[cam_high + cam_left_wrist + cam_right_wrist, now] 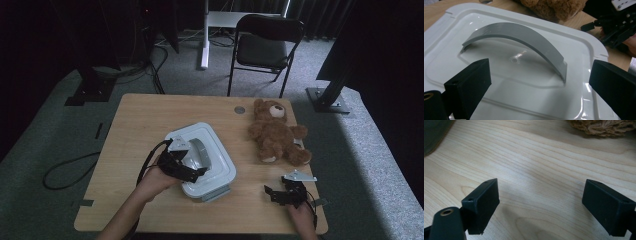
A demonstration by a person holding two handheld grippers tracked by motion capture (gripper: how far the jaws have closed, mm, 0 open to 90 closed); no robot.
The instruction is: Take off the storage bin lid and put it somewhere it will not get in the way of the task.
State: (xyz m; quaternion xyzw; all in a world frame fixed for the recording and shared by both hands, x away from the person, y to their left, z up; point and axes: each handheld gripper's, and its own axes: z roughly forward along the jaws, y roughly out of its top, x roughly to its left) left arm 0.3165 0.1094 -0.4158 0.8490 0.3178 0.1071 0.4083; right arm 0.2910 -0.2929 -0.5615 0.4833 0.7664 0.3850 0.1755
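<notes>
At frame centre, we hold the left gripper (186, 165), jaws open, over the box (220, 155) handle (524, 37); the right gripper (285, 194) idles open. Closing off-centre may slip off the arch.

From above we look forward and down on the whole surface (145, 120), while both gripper views sit close, sharing the teddy bear (277, 132).

Wooden table with two things on it

The light wooden table (145, 125) carries a white lidded box (216, 165) with a grey arched handle (200, 152) near its middle, and a brown teddy bear (275, 134) lying toward the right far side, apart from the box.
</notes>
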